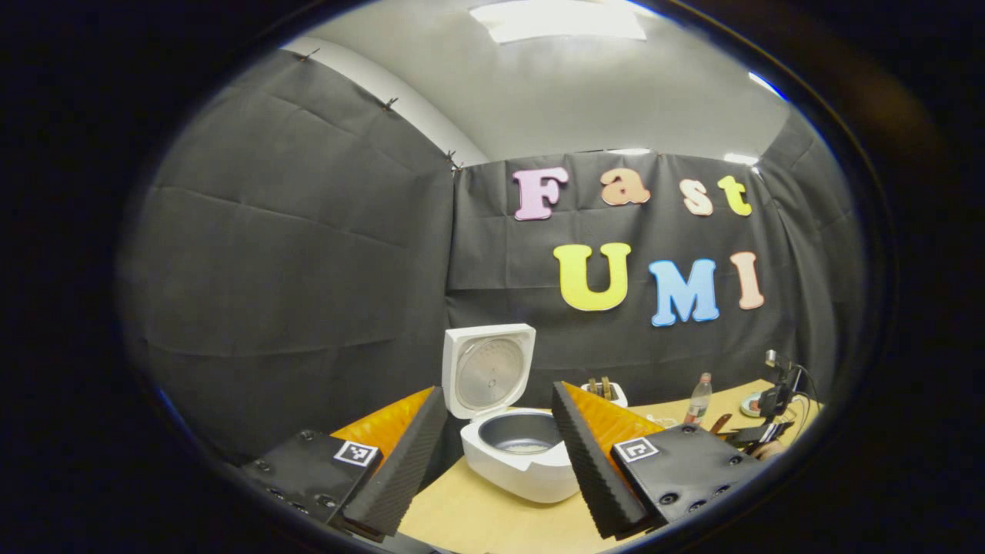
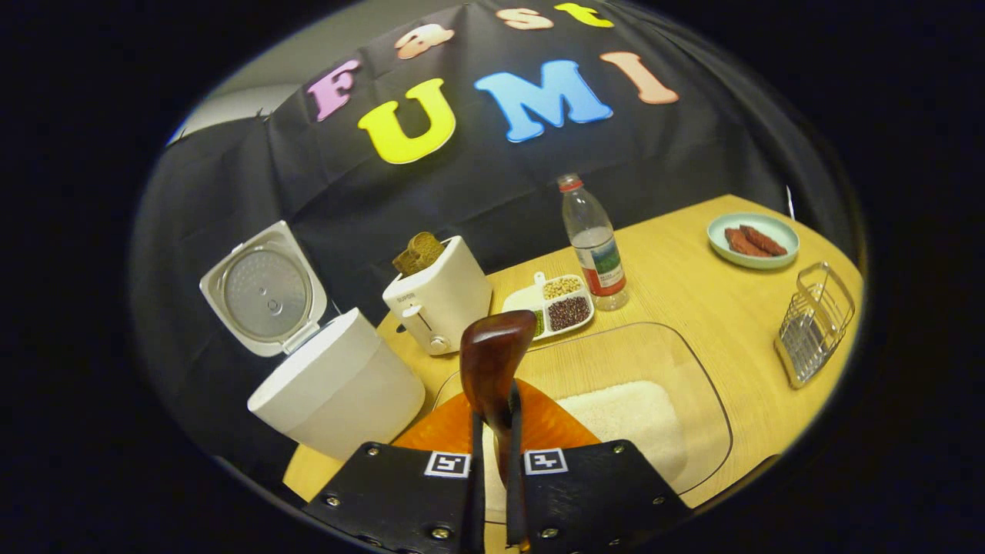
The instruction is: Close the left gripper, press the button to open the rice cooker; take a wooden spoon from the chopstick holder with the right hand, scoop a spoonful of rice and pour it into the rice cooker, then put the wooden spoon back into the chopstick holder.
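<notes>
The white rice cooker (image 1: 517, 462) stands open with its lid (image 1: 489, 371) upright, and a little rice lies in its grey pot (image 1: 519, 432). My left gripper (image 1: 496, 458) is open and wide, a short way in front of the cooker, with nothing between its fingers. My right gripper (image 2: 492, 431) is shut on the handle of a dark wooden spoon (image 2: 496, 358). The spoon's bowl points up, and I see no rice on it. It hangs over a clear tray (image 2: 692, 362) that holds a bed of white rice (image 2: 627, 419). The open rice cooker (image 2: 335, 388) is to its left. The wire chopstick holder (image 2: 816, 323) stands at the right.
A white toaster (image 2: 439, 300) with bread stands behind the tray, beside a divided dish of beans (image 2: 558, 304) and a plastic bottle (image 2: 592, 242). A green plate of sausages (image 2: 752, 240) sits at the far right. In the left gripper view, the other gripper (image 1: 769, 423) is far right.
</notes>
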`<state>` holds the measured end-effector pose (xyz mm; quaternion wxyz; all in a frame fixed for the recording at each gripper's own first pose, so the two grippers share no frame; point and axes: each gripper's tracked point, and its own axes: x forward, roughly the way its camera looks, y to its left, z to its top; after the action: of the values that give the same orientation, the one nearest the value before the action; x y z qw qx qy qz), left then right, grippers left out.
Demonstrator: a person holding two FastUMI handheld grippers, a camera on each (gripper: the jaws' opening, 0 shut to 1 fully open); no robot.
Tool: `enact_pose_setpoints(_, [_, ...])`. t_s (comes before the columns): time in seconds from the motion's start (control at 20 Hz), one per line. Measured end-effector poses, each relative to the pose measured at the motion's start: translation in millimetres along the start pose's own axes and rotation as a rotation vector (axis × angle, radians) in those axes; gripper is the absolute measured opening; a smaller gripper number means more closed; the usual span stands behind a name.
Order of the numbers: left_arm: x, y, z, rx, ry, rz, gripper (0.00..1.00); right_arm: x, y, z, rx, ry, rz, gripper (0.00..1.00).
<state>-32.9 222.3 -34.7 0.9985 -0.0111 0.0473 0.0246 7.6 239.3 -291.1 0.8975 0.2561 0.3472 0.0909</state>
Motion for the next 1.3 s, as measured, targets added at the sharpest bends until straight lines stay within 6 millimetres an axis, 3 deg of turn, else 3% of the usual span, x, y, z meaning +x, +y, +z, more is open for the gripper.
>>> enact_pose_setpoints(0.2, [3,-6,3,0.007,-0.004,-0.008,0.95,-1,-23,7,0.199,0.031,0.005,0.12])
enact_pose_setpoints(0.4, [6,-14,10,0.027,-0.015,-0.02,0.92,-12,-34,33,0.275,-0.002,0.029,0.11])
enact_pose_setpoints(0.55, [5,-23,15,0.032,-0.026,-0.033,0.96,-19,-32,54,0.364,-0.027,0.061,0.11])
enact_pose_setpoints(0.75, [6,-27,15,0.039,-0.028,-0.043,0.92,-27,-27,73,0.476,-0.043,0.11,0.11])
enact_pose_setpoints(0.9, [8,-25,12,0.028,-0.025,-0.04,0.92,-28,-14,85,0.565,-0.043,0.163,0.11])
enact_pose_setpoints(1.3, [4,-9,0,0.006,-0.012,-0.003,0.95,-16,52,110,0.621,-0.033,0.283,0.11])
